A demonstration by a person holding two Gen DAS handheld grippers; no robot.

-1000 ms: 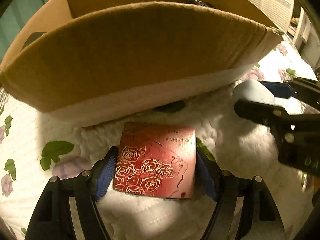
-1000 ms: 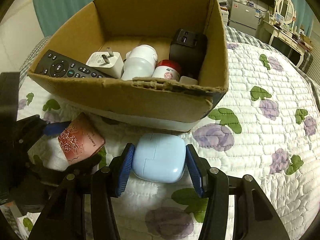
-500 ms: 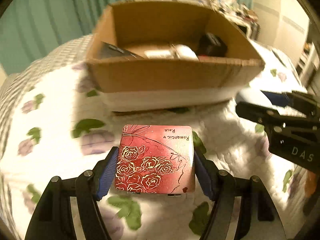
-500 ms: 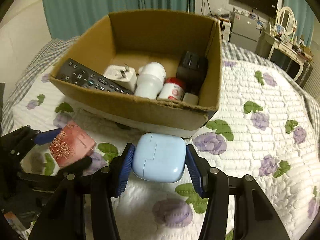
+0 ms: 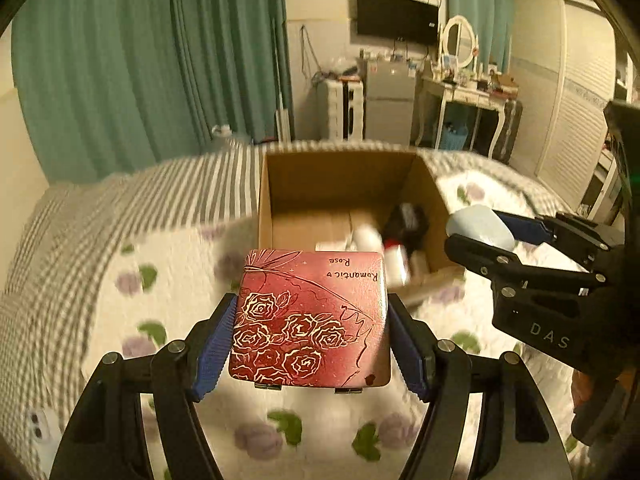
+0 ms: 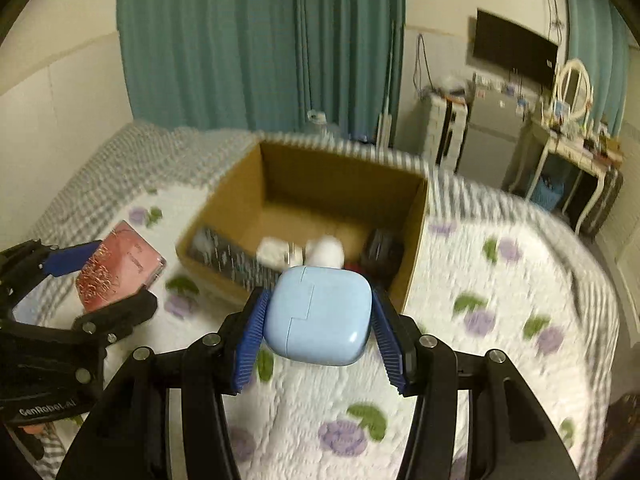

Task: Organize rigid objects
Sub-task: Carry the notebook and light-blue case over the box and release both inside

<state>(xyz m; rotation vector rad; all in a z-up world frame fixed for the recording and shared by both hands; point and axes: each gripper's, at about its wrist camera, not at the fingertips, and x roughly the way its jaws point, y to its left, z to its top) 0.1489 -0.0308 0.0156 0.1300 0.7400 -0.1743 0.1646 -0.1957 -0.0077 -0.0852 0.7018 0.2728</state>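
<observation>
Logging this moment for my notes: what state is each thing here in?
left tool: shut on red rose tin
red rose tin: closed, held above the quilt
right tool: shut on blue case
blue case: closed, held aloft
cardboard box: open-topped, partly filled

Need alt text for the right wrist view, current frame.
A right hand-held gripper holds a pale blue rounded case above a floral quilt, in front of an open cardboard box containing a remote and other small items. At left, the left hand-held gripper grips a red rose-patterned box.
</observation>
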